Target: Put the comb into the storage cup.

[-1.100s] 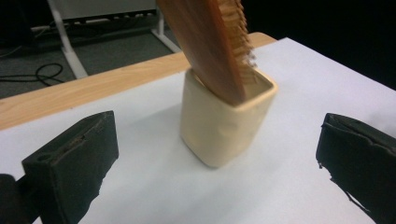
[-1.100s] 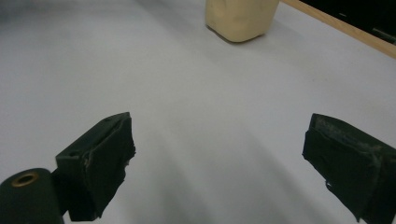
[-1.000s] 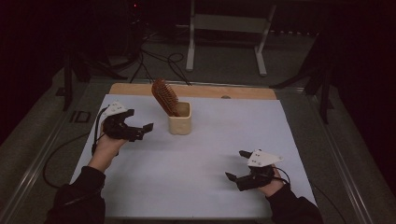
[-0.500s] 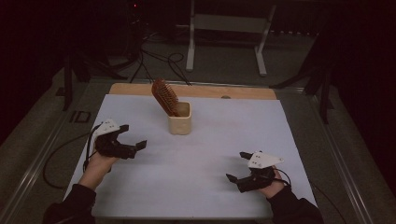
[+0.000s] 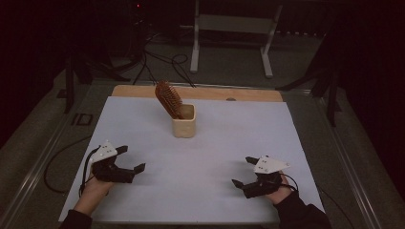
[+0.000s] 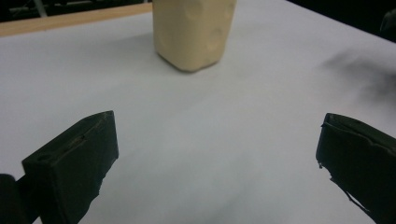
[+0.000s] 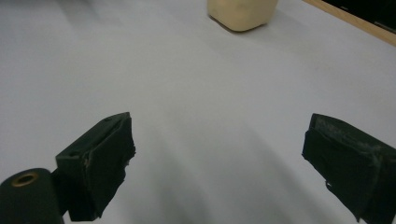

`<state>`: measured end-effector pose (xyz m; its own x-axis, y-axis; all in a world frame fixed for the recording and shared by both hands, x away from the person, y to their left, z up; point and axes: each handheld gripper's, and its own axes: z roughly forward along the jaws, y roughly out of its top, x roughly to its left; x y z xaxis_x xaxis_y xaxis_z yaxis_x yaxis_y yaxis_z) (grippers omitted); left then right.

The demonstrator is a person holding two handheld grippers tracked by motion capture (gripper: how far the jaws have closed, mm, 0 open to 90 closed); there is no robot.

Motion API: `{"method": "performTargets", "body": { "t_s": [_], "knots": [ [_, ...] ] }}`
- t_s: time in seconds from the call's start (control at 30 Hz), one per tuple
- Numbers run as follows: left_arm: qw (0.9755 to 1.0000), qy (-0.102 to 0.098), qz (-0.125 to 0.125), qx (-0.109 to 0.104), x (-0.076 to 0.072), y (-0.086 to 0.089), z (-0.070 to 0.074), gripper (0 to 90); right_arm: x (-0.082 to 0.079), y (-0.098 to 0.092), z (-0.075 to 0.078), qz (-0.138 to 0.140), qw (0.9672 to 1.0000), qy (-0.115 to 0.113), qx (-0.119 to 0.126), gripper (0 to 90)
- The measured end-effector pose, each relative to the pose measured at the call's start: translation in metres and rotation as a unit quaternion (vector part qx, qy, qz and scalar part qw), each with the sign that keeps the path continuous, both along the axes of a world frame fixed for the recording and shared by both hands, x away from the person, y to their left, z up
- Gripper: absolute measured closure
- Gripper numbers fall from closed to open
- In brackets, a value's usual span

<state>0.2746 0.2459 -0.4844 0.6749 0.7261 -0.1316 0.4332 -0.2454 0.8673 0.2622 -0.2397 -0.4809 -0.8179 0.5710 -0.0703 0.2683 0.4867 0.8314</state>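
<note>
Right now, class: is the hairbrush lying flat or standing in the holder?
Standing: the hairbrush sits in the holder, leaning left, bristle head up.

left gripper (image 5: 129,160) jaws apart; right gripper (image 5: 244,171) seemingly likewise

One cream holder (image 5: 184,126) stands on the worktop (image 5: 143,119), and one brown hairbrush (image 5: 169,98) sticks out of it. Two grippers sit nearer than the holder: one left gripper (image 5: 128,161) and one right gripper (image 5: 243,171), each with two black jaws.
</note>
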Motion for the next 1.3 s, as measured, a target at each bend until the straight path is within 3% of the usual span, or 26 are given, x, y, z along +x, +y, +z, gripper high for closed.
{"method": "performTargets", "body": {
  "t_s": [0.3,0.53,0.7,0.87,1.0,1.13,1.3],
  "knots": [
    [0.9999,0.012,-0.001,-0.006,-0.019,0.003,-0.016,0.0,-0.001,-0.002,-0.001,-0.004,1.0,0.004,0.002,8.2],
    [0.9999,0.01,-0.001,-0.006,-0.027,0.006,-0.022,0.0,-0.003,-0.004,-0.003,-0.007,1.0,0.007,0.001,8.2],
    [0.9999,0.012,0.006,-0.001,-0.035,0.015,-0.03,0.0,-0.003,-0.006,-0.005,-0.008,0.9999,0.009,0.002,8.2],
    [0.9995,0.011,0.024,0.018,-0.039,0.021,-0.037,0.0,-0.002,-0.006,-0.007,-0.009,0.9999,0.009,0.001,8.2],
    [0.9995,-0.001,0.029,0.012,-0.042,0.019,-0.033,0.0,-0.002,-0.006,-0.007,-0.009,0.9999,0.006,0.0,8.2],
    [0.9997,-0.014,0.015,0.013,-0.046,0.012,-0.028,0.0,-0.001,-0.007,-0.007,-0.012,0.9999,0.006,0.001,8.2],
    [0.9996,-0.013,0.012,0.023,-0.047,0.01,-0.03,0.0,0.0,-0.005,-0.008,-0.01,0.9999,0.006,-0.001,8.2]
  ]
}}
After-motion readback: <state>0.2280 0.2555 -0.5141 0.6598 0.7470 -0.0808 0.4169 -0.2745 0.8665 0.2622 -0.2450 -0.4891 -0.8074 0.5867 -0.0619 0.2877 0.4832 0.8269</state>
